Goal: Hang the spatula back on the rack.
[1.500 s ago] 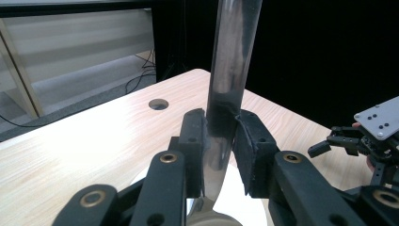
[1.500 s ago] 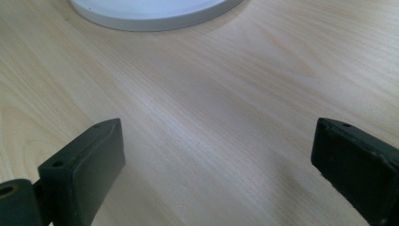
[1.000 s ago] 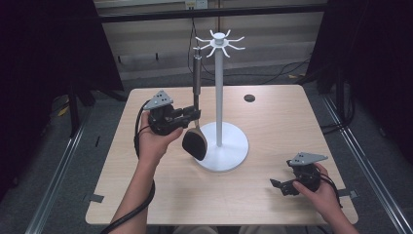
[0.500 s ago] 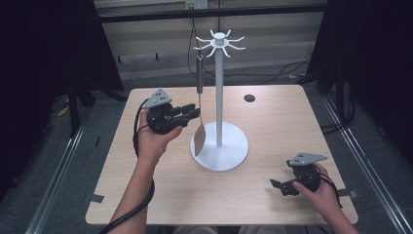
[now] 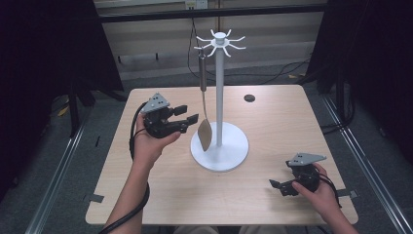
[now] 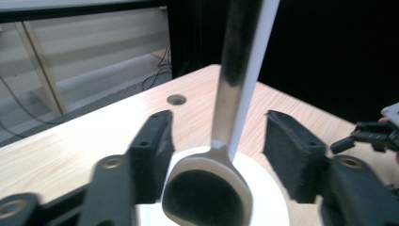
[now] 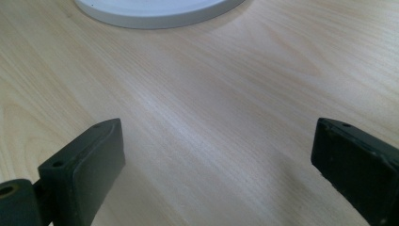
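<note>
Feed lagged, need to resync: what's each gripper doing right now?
Left gripper: jaws just opened, pads clear of the hanging spoon between them.
Right gripper: open, empty, low over the table.

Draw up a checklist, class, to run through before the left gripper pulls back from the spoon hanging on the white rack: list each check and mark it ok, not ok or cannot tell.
1. Left gripper jaws just opened, pads clear of the spoon, which sits between them: ok.
2. Spoon hangs from a hook of the white rack: ok in the high view.
3. Spoon fully seated on the hook: cannot tell, too small.
4. Spoon hanging still: cannot tell.
5. Rack base flat on the table: ok.
6. Right gripper open, nothing between its jaws, low over the table away from the rack: ok.
</note>
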{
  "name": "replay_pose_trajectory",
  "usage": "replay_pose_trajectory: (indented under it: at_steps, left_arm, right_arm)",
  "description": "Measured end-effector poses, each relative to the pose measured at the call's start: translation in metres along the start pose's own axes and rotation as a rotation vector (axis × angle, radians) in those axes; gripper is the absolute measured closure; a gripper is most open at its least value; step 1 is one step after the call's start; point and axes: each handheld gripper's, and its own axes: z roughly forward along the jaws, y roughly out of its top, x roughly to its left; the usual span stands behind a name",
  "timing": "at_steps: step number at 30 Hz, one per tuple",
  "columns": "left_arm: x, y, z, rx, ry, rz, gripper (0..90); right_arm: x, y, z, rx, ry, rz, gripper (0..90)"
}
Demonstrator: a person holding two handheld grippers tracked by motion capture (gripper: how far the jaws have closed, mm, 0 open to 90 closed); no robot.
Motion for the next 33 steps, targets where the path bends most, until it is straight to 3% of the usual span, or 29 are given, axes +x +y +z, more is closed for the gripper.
replay_pose_trajectory:
  at_steps: [2, 4, 8, 21, 33]
  left_arm:
    - [0.000, -0.004, 0.000, 0.013, 0.016, 0.006, 30.4]
    - [0.001, -0.011, 0.001, 0.048, 0.029, 0.004, 26.3]
    - [0.001, -0.017, 0.001, 0.061, 0.045, 0.003, 21.4]
    - [-0.001, -0.038, 0.002, 0.093, 0.063, 0.008, 14.4]
    - [0.004, -0.063, 0.001, 0.119, 0.083, -0.029, 12.8]
  right_arm:
    - [0.000, 0.000, 0.000, -0.002, -0.002, 0.001, 2.8]
    - [0.000, 0.000, -0.001, -0.006, -0.005, 0.004, 2.8]
    - [-0.001, -0.001, -0.001, 0.000, -0.002, 0.000, 2.8]
    - [0.000, 0.001, -0.001, -0.001, -0.008, 0.001, 2.8]
    - [0.000, 0.001, -0.001, 0.000, -0.006, -0.001, 2.8]
